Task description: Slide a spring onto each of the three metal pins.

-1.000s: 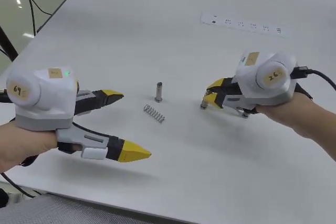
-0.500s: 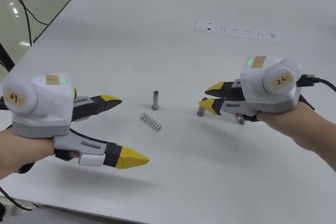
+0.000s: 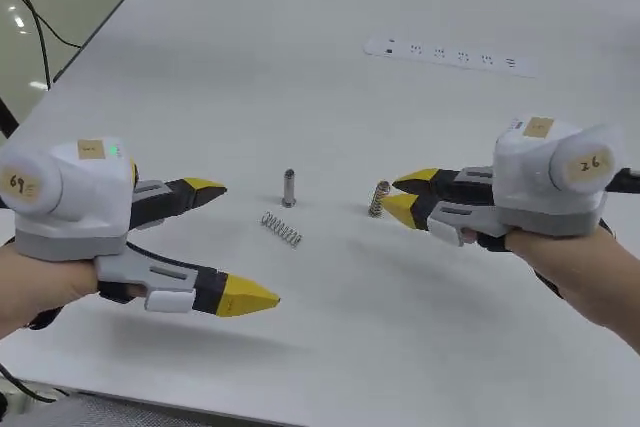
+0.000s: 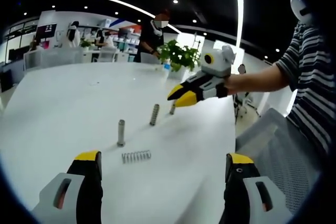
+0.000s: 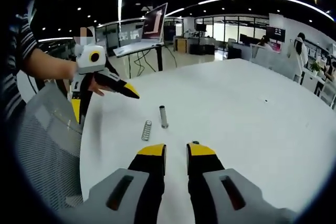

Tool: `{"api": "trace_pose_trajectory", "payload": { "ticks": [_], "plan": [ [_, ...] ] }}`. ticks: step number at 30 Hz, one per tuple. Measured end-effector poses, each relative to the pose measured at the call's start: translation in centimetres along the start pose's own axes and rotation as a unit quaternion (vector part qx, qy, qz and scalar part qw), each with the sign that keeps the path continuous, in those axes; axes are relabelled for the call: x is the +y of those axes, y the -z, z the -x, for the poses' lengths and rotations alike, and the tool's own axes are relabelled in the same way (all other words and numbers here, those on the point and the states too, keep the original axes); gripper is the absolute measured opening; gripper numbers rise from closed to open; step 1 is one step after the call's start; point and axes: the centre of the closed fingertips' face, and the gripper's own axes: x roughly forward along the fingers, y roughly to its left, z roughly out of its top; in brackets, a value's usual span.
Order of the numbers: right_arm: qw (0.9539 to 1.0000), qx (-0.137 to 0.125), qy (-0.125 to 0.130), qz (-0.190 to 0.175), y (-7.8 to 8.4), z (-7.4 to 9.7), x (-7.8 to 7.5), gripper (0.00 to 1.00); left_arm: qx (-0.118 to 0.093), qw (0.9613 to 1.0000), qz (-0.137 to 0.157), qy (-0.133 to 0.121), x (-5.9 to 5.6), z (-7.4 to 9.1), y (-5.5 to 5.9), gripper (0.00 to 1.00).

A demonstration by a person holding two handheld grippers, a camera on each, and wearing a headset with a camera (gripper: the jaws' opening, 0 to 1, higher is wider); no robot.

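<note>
1. the white table [image 3: 300, 47] bears all of the parts.
2. the left gripper [image 3: 228, 240] hovers over the table with its jaws spread wide and nothing between them.
3. the right gripper [image 3: 405, 197] is held low, its jaws drawn close with a narrow gap left, gripping nothing; its yellow tips point towards the left gripper.
4. a white power strip [image 3: 450, 54] lies flat well beyond both sets of jaws.
5. the bare pin [image 3: 289, 188] stands upright, long axis vertical, ahead of the left jaws and a little past the loose spring; in the right gripper view it stands well ahead of the tips, left of the gap.
6. the sprung pin [image 3: 378, 199] stands upright with its coil around it, just off the right jaws' tips and apart from them.
7. the loose spring [image 3: 281, 228] lies flat on the table, long axis level; in the left gripper view it lies crosswise ahead of the open gap, nearer the left-hand jaw, just beside the bare pin's foot without touching it.
8. in the left gripper view another small upright piece [image 4: 172, 109] stands under the right jaws' tips, too small to tell more.
</note>
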Motion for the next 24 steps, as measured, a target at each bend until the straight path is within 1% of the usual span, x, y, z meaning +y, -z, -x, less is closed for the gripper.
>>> {"api": "trace_pose_trajectory", "payload": {
  "ticks": [6, 13, 17, 19, 24],
  "plan": [
    [0.9998, -0.001, 0.003, -0.022, 1.1, 0.5, 0.4, 0.14, 0.001, 1.0, 0.0, 0.0, 0.0, -0.1, 0.0, 0.95],
    [0.9994, 0.01, 0.001, -0.034, 2.6, 0.7, 1.0, 0.14, 0.0, 1.0, -0.001, 0.001, 0.0, -0.1, 0.0, 0.95],
    [0.9992, 0.014, -0.001, -0.036, 3.2, 0.8, 1.3, 0.14, 0.0, 1.0, -0.001, 0.002, 0.0, -0.2, 0.0, 0.95],
    [0.9993, 0.022, 0.0, -0.03, 3.7, 0.6, 1.2, 0.14, 0.001, 1.0, -0.001, 0.003, 0.0, -0.2, 0.0, 0.95],
    [0.9991, 0.032, -0.002, -0.03, 4.4, 0.4, 1.5, 0.14, 0.003, 1.0, -0.001, 0.004, 0.1, -0.1, 0.2, 0.95]
  ]
}}
